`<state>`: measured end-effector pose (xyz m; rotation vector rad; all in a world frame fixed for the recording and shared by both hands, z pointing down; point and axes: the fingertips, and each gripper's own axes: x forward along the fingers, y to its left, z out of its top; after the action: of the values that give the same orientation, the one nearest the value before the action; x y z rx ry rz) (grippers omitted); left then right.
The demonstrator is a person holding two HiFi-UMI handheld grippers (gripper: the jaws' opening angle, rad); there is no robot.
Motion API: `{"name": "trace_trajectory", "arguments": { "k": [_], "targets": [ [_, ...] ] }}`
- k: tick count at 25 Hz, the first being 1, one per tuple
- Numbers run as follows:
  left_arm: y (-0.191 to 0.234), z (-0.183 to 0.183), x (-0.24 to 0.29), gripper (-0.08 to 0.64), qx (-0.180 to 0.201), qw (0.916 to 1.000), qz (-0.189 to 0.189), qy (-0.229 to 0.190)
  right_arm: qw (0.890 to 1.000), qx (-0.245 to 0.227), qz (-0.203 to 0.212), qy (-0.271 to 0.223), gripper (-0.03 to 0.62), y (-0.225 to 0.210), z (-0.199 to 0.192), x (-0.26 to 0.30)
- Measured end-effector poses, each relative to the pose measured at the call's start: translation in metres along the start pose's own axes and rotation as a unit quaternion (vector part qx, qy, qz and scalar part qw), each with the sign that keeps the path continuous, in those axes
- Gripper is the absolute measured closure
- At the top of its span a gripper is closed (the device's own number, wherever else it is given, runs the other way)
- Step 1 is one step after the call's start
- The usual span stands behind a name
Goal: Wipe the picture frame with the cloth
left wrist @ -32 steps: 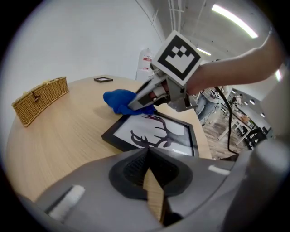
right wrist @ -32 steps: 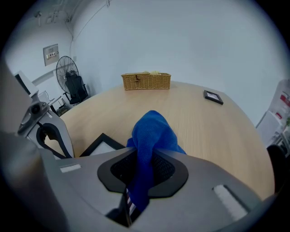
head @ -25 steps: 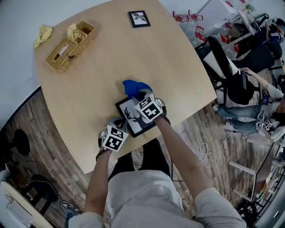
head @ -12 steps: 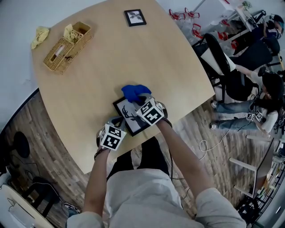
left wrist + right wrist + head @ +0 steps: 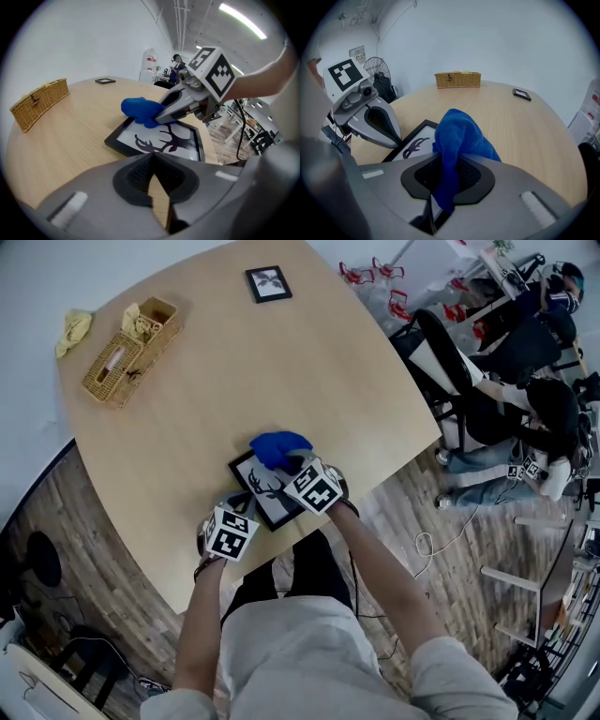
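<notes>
Right gripper (image 5: 444, 180) is clamped on the blue cloth (image 5: 461, 136), and the wad bulges out ahead of its jaws, over the far corner of the picture frame (image 5: 414, 143). Left gripper (image 5: 152, 164) sits just short of the frame's near edge, jaws together on nothing. The frame lies flat on the surface (image 5: 234, 381) directly ahead of it. To wipe well, the right one likely needs light downward pressure and overlapping passes across the glass, while the left braces the near edge so the frame can't skate.
</notes>
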<state>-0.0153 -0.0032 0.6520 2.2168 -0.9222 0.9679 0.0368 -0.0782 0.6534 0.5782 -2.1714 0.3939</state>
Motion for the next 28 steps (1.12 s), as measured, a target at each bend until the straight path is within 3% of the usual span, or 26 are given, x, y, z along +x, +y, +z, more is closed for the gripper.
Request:
{"name": "trace_trajectory", "arguments": {
  "k": [28],
  "targets": [
    [-0.002, 0.0, 0.0, 0.508, 0.009, 0.9999, -0.005, 0.002, 1.0, 0.013, 0.012, 0.006, 0.539, 0.053, -0.079, -0.054]
  ]
}}
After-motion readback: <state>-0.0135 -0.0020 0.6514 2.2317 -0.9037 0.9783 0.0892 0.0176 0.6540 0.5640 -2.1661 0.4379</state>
